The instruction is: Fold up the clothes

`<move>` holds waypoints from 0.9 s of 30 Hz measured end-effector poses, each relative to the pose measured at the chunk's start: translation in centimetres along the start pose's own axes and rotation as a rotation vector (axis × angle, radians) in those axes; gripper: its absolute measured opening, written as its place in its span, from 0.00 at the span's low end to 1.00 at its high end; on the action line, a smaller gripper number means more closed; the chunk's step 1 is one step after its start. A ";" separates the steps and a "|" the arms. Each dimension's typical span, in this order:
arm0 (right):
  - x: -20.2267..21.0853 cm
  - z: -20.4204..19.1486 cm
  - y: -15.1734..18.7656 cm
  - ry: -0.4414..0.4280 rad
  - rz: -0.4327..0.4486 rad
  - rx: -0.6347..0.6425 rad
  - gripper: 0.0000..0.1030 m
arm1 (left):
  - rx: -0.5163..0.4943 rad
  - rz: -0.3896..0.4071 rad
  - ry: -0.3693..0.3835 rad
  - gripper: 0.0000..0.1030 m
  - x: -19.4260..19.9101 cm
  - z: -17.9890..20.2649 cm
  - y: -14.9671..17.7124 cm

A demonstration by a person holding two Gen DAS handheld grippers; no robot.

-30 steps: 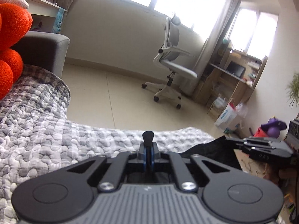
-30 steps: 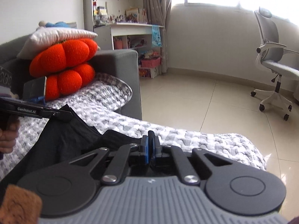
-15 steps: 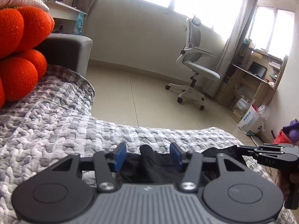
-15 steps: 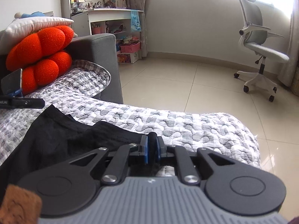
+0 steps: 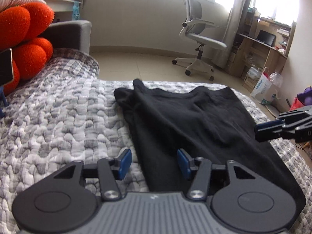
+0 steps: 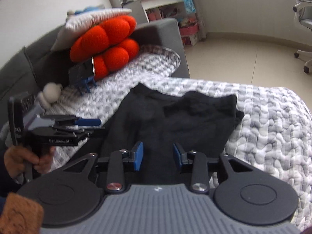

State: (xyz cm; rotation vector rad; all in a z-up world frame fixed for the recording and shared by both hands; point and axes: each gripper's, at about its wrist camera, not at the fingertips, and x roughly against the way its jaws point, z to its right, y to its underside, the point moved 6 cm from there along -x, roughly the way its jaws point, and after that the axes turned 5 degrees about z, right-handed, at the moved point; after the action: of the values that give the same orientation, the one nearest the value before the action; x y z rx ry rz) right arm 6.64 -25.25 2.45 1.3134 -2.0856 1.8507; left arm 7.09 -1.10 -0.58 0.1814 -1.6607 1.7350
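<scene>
A black garment (image 5: 187,124) lies spread on the grey-and-white quilted cover (image 5: 58,120) of a sofa; it also shows in the right wrist view (image 6: 175,117). My left gripper (image 5: 154,163) is open and empty, above the garment's near left edge. My right gripper (image 6: 158,155) is open and empty, above the garment's near end. The right gripper's fingers show at the right edge of the left wrist view (image 5: 282,126). The left gripper shows in a hand at the left of the right wrist view (image 6: 74,124).
Orange round cushions (image 6: 109,44) and a white pillow (image 6: 93,17) lean on the grey sofa arm (image 5: 72,33). A small white figure (image 6: 49,93) and a blue stand (image 6: 85,74) sit near them. An office chair (image 5: 200,39) and a wooden desk (image 5: 263,48) stand on the tiled floor beyond.
Both grippers were shut on the black garment; both have opened and let it go. It now lies flat on the quilt, and both grippers have pulled back and tilted down.
</scene>
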 end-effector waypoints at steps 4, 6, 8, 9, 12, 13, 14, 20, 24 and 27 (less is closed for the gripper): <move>-1.9 1.2 1.9 0.094 -0.035 0.010 0.34 | 0.002 -0.022 -0.030 0.35 0.4 0.0 0.5; -1.6 2.0 1.6 0.155 0.001 -0.033 0.34 | 0.025 -0.033 -0.022 0.27 0.8 -0.4 0.3; -1.3 2.3 1.2 0.209 0.032 -0.031 0.35 | 0.042 -0.012 -0.020 0.27 1.2 -0.7 -0.5; -1.1 2.3 1.0 0.222 0.046 -0.024 0.35 | 0.046 -0.001 -0.020 0.27 1.2 -0.8 -1.0; -1.1 2.0 0.4 0.198 0.073 -0.019 0.35 | 0.056 0.022 -0.008 0.28 0.4 -0.9 -2.3; -1.2 2.0 0.2 0.191 0.076 -0.018 0.35 | 0.056 0.025 0.000 0.28 0.0 -0.8 -2.7; -1.4 2.0 0.0 0.184 0.080 -0.017 0.35 | 0.053 0.017 -0.006 0.28 -0.6 -0.8 -2.6; -3.7 2.8 -0.7 0.237 0.048 -0.038 0.32 | 0.036 -0.021 -0.045 0.28 -3.5 -0.8 -2.3; -4.8 0.6 -1.7 0.152 0.044 0.004 0.37 | 0.030 -0.008 -0.060 0.28 -2.9 -0.7 -2.0; -6.6 -3.2 -2.3 0.010 0.003 0.097 0.37 | 0.036 -0.002 -0.064 0.28 -2.7 -0.8 -1.9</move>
State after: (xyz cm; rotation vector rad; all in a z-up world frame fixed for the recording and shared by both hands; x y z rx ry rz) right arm 10.69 -18.84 1.52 1.3186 -2.0172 1.9794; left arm 10.43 -1.58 -0.70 0.2576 -1.6745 1.7756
